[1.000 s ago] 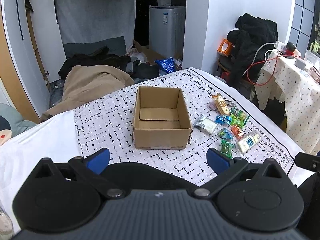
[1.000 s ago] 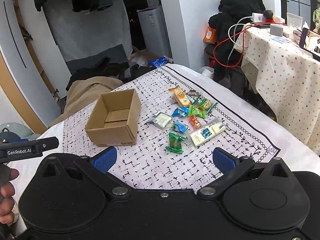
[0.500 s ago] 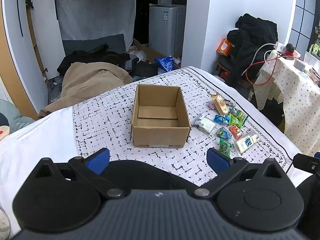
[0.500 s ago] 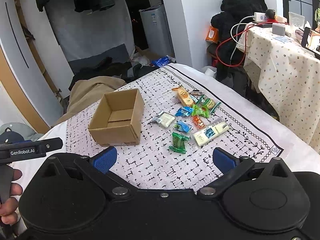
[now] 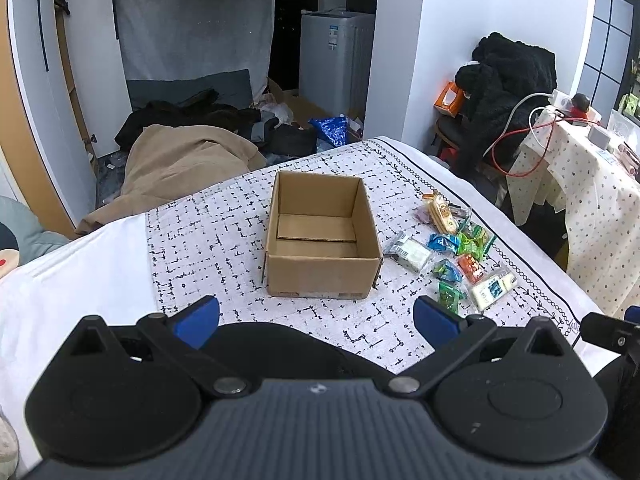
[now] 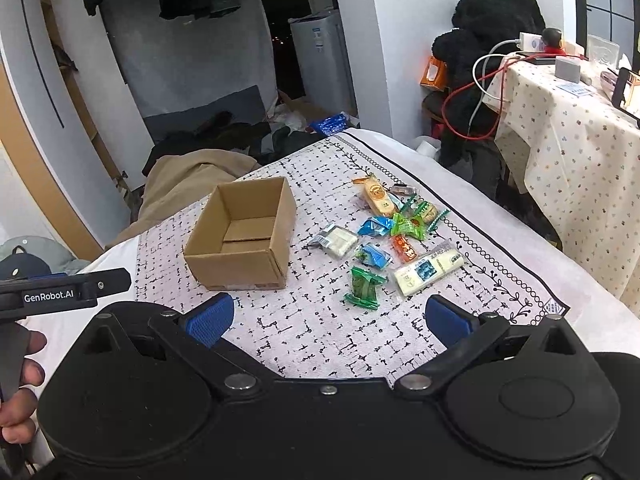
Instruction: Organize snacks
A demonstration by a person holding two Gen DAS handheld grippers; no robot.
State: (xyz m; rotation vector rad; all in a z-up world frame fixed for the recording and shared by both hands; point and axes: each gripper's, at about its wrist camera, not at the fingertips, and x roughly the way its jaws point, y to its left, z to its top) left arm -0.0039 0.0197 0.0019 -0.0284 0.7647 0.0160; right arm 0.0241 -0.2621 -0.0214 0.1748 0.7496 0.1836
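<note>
Since the earlier frames both views have shifted only a little: the cardboard box (image 5: 322, 236) sits slightly lower and nearer in the left wrist view, and the snack group (image 6: 390, 236) has drifted a touch lower in the right wrist view. Nothing on the table (image 5: 208, 240) has changed place relative to anything else.

I observe the left tool (image 5: 316, 316) with its blue-tipped fingers spread wide, gripping nothing, held above the near edge of the patterned cloth. The right tool (image 6: 328, 318) is likewise wide open and empty. A hand (image 6: 18, 384) at 9 o'clock in the right wrist view grips the handle of the left unit.

Box: open-topped, upright, no snacks visible inside, flaps folded on its floor. In the left wrist view it lies at 12 o'clock from the left tool. In the right wrist view it lies at about 11 o'clock from the right tool.

Snacks: all on the cloth, to the 3 o'clock side of the box, none inside it. I note a green wrapped piece (image 6: 364, 288) nearest the right tool, a long white packet (image 6: 428, 270) beside it at 3 o'clock, a small white packet (image 6: 334, 240) closest to the box, an orange packet (image 6: 404, 249), two blue packets, and a tan bar (image 6: 376, 199) at the far end. Several green wrappers cluster between the tan bar and the orange packet, touching one another.
</note>
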